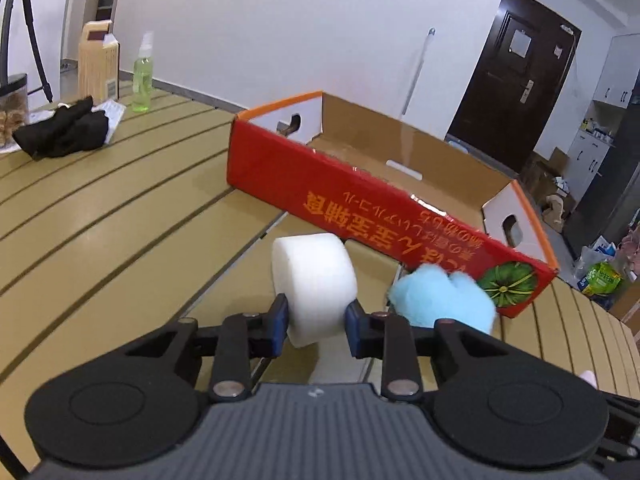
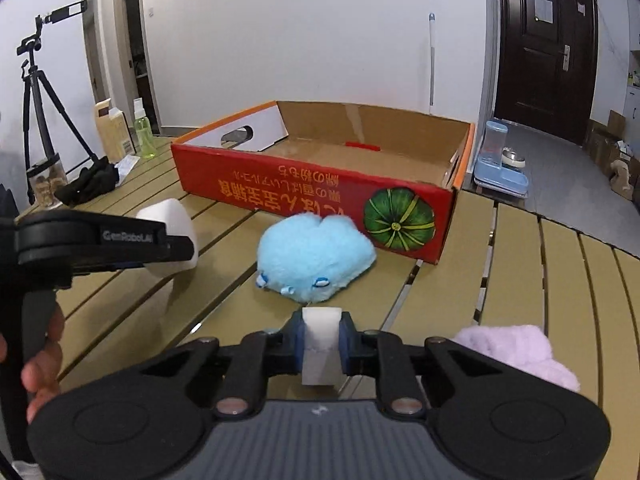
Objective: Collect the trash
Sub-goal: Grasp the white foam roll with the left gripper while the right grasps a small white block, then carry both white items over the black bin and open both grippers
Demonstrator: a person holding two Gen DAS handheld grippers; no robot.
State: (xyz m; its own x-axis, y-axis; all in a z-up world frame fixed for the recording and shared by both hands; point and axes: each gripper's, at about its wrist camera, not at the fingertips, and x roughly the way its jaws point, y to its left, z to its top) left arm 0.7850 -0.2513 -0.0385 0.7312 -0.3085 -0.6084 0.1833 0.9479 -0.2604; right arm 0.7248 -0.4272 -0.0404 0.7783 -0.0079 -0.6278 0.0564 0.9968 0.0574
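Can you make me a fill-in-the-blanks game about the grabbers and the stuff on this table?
1. The left gripper is shut on a round foam piece that is ____ in color.
2. The right gripper holds a small white foam block between its ____ pads.
3. The fluffy blue plush toy lies on the table right in front of the ____ cardboard box.
4. The picture printed on the box is a green ____.

Missing words: white; blue; red; pumpkin

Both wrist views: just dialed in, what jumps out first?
The red box lies open and empty mid-table, pumpkin print at its near corner. Each gripper is clamped on white foam: left gripper on a fat roll, right gripper on a small block. A blue plush lies before the box.
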